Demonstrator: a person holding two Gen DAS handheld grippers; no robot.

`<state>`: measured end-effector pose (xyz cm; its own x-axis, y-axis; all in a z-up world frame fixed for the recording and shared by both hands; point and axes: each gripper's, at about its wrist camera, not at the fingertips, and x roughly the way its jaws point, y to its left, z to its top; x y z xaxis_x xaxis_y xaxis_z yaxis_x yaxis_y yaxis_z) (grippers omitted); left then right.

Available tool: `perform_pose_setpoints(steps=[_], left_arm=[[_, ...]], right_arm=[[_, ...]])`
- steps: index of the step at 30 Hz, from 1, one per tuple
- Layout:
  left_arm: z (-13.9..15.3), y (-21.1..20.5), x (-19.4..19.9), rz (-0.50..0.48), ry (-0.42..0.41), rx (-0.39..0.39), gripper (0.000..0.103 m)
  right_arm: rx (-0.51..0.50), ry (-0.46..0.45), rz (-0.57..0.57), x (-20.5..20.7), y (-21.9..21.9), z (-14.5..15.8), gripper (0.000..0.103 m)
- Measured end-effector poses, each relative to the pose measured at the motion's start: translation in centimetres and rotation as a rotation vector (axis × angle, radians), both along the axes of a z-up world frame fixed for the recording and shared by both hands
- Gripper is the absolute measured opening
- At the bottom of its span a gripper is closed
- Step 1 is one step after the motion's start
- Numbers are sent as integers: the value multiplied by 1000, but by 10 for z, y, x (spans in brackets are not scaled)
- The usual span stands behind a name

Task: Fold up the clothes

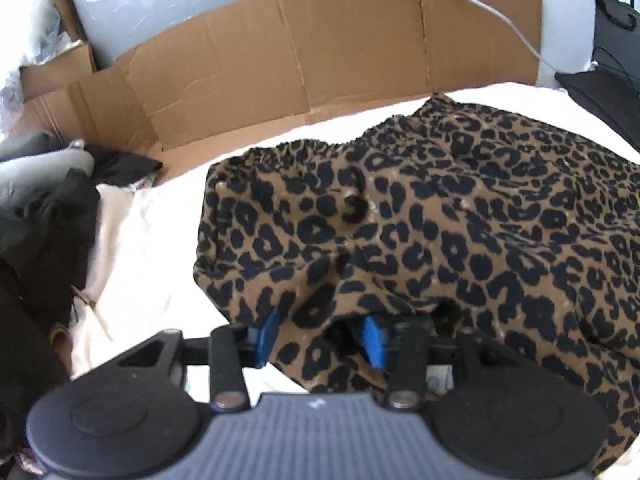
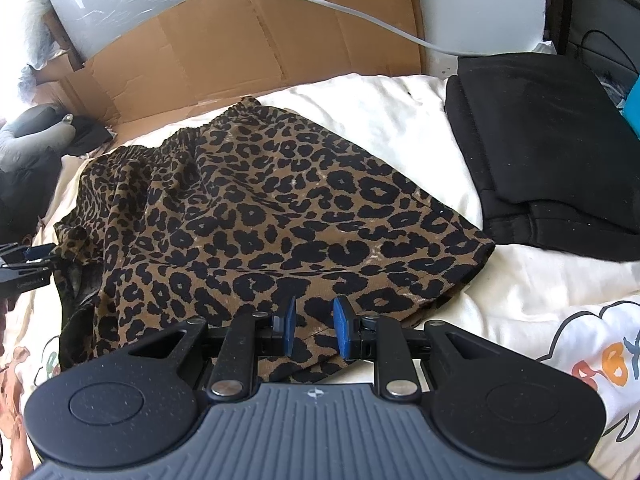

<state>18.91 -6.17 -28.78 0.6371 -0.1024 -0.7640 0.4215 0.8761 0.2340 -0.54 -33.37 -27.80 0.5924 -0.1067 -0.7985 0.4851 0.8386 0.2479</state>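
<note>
A white bed sheet [image 2: 400,120] covers the bed, with a printed cartoon patch at its near right corner. Flattened brown cardboard [image 1: 320,52] leans along the far side, and a grey cable [image 2: 340,12] drapes over it. The leopard-print garment [image 2: 260,208] lies spread over the middle of the sheet; its gathered elastic waistband [image 1: 296,148] points away toward the cardboard, and the long axis runs from that band back toward the cameras, hem nearest. To its right, just apart from it, a folded black garment [image 2: 552,140] rests on the sheet. A heap of dark and grey clothes [image 1: 44,200] sits at the left edge.

The left gripper [image 1: 320,340] sits at the garment's near left corner, its blue pads [image 1: 374,340] spread wide with printed fabric draped over and between them; whether the jaws truly grip it cannot be told. The right gripper [image 2: 316,328] hovers over the near hem, jaws apart, cloth showing in the gap without being pinched.
</note>
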Motion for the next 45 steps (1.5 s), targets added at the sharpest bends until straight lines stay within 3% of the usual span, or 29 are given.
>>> perform_pose_setpoints(steps=[7,11,16,17,18,20,23,33,45], left_arm=[[-2,-21,-11,-117,-40,82,49],[-1,-30,-12,-134,-83,122,52],[0,-37,-8,-156,-80,118,52],[0,-38,-7,-161,-73,113,49],[0,-38,-7,-165,-67,107,33],[5,-31,-4,-130,-35,56,5],[14,-20,0,-77,11,-21,3],[45,54,-9,162,73,-128,3],[25,112,-30,300,208,-190,5]], right_arm=[[0,4,8,3,3,-1,22],[0,6,8,4,3,-1,22],[3,8,8,2,2,-2,22],[3,8,7,2,1,-2,22],[4,8,5,1,1,-2,22],[5,8,2,0,0,-3,22],[6,3,-1,0,-1,-2,22],[5,-5,25,5,10,1,22],[13,20,86,25,36,-5,22]])
